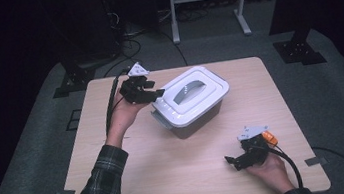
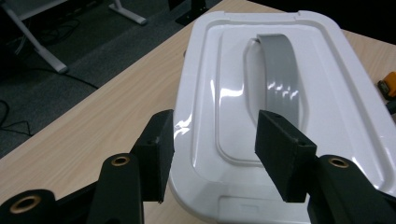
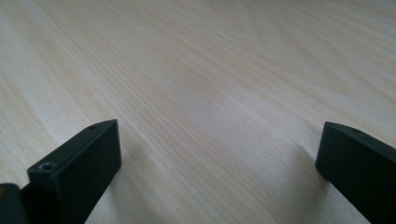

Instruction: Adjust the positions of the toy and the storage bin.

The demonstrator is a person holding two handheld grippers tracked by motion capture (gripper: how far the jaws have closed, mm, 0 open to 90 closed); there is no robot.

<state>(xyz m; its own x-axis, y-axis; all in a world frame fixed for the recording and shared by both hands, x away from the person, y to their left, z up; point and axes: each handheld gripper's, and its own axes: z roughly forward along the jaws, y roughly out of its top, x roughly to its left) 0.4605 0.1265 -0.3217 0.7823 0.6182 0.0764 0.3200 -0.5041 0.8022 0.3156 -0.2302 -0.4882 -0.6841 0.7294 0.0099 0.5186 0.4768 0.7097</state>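
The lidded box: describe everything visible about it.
The box is a glossy plastic tub with a grey body and a white lid, closed. A grey handle lies flat in the lid's recess. It stands upright, skewed, mid-table. The left gripper, jaws open, hovers at one end; contact isn't clear.

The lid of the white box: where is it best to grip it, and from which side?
Probably the grey handle in the middle of the lid, taken from above. It arches over a recess, so jaws could close across its width. The open left gripper is already near that end.
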